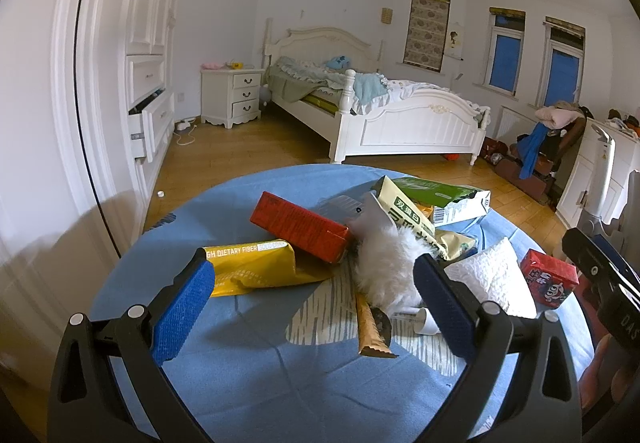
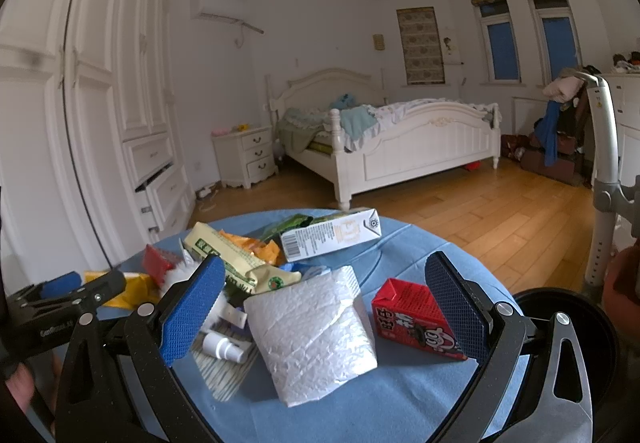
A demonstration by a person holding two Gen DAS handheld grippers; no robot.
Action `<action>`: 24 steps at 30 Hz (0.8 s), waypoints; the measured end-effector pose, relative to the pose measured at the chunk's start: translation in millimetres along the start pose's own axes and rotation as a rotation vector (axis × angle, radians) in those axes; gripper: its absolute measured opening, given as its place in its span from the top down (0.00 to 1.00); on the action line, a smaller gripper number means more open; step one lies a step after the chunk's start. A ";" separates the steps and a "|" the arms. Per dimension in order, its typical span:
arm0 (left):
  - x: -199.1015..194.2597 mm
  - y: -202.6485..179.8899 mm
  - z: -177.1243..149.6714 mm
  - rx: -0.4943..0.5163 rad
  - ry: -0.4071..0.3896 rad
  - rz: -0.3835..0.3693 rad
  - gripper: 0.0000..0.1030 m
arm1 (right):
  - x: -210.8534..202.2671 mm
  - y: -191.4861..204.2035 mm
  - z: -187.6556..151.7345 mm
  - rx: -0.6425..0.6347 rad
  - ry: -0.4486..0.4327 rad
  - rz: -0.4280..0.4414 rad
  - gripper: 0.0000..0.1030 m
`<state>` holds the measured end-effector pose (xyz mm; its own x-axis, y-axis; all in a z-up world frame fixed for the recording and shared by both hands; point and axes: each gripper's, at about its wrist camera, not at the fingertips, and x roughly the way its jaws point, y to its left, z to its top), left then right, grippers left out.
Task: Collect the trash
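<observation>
Trash lies in a heap on the round blue table point(image 2: 400, 243). Right tongs point(image 2: 336, 307) are wide open and hold nothing. Between them sits a white paper roll point(image 2: 316, 331), soft, light and bumpy; grab it across its round sides. Just inside the right finger stands a small red carton point(image 2: 416, 319), stiff and boxy. Left tongs point(image 1: 316, 299) are wide open too, with a fluffy white thing point(image 1: 384, 267) between them, maybe a brush. Farther off lies a long milk carton point(image 2: 332, 237).
</observation>
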<state>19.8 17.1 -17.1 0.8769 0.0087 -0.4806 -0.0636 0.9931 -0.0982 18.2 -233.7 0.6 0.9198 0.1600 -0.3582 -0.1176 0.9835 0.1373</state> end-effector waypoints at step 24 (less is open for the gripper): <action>25.1 82.6 -2.8 0.075 0.224 -0.106 0.05 | 121.5 148.2 53.4 -0.329 0.503 0.450 0.19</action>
<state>35.2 99.1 -39.7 0.7488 -0.1141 -0.6529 0.0662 0.9930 -0.0976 132.5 -73.0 26.8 0.4838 0.4941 -0.7223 -0.6200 0.7760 0.1156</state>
